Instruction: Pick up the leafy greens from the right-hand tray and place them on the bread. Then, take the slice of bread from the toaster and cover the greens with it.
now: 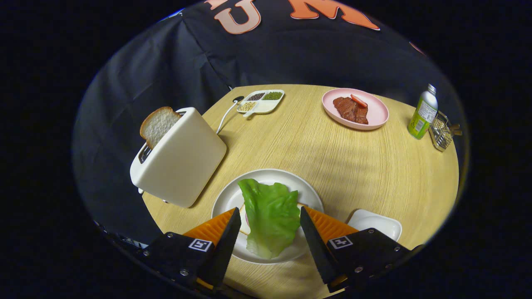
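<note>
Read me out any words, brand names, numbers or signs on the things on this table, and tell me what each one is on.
Bottle: its label has print, too small and blurred to read.
Square black-and-white markers on the gripper: coded patterns, not words.
Toaster, white plate, pink plate, divided dish: no text visible.
The fingers stand open on either side of the lettuce leaf.

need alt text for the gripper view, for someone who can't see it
The gripper is open, its fingers either side of a lettuce leaf lying over bread on a white plate. Beyond, on the round wooden table, a slice of bread stands in a white toaster.
</note>
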Demonstrator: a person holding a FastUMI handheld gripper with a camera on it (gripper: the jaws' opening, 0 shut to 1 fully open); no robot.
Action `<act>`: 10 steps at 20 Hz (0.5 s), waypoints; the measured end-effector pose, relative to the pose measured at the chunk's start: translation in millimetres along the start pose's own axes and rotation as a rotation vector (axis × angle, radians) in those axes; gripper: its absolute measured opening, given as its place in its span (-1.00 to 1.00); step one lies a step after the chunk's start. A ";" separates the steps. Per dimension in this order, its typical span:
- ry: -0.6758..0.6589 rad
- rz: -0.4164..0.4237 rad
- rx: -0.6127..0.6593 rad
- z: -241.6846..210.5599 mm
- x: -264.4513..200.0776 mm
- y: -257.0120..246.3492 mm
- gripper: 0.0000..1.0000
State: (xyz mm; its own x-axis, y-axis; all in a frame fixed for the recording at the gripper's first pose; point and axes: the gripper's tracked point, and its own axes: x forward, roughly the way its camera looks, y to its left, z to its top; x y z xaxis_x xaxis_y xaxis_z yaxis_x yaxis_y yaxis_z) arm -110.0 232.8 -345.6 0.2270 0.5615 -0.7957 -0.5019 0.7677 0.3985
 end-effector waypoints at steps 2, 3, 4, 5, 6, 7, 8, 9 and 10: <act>-0.029 0.006 -0.007 15.4 -9.8 6.3 0.85; -0.041 0.007 -0.007 24.7 -14.7 10.7 0.88; -0.057 0.009 -0.009 33.2 -19.6 15.6 0.94; -0.070 0.010 -0.010 42.0 -25.0 21.3 0.95; -0.081 0.014 -0.010 51.2 -29.3 28.3 0.97; -0.084 0.015 -0.005 57.8 -32.7 36.2 0.97; -0.082 0.017 0.002 64.8 -35.7 43.9 0.98; -0.078 0.011 0.008 71.8 -37.7 49.4 0.98; -0.079 0.013 0.008 78.2 -40.0 57.8 0.98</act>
State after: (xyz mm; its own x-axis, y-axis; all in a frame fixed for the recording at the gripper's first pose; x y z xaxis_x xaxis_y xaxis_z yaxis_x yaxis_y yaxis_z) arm -82.9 278.8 -255.1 0.2854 0.5938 -0.7523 -0.4983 0.7624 0.4128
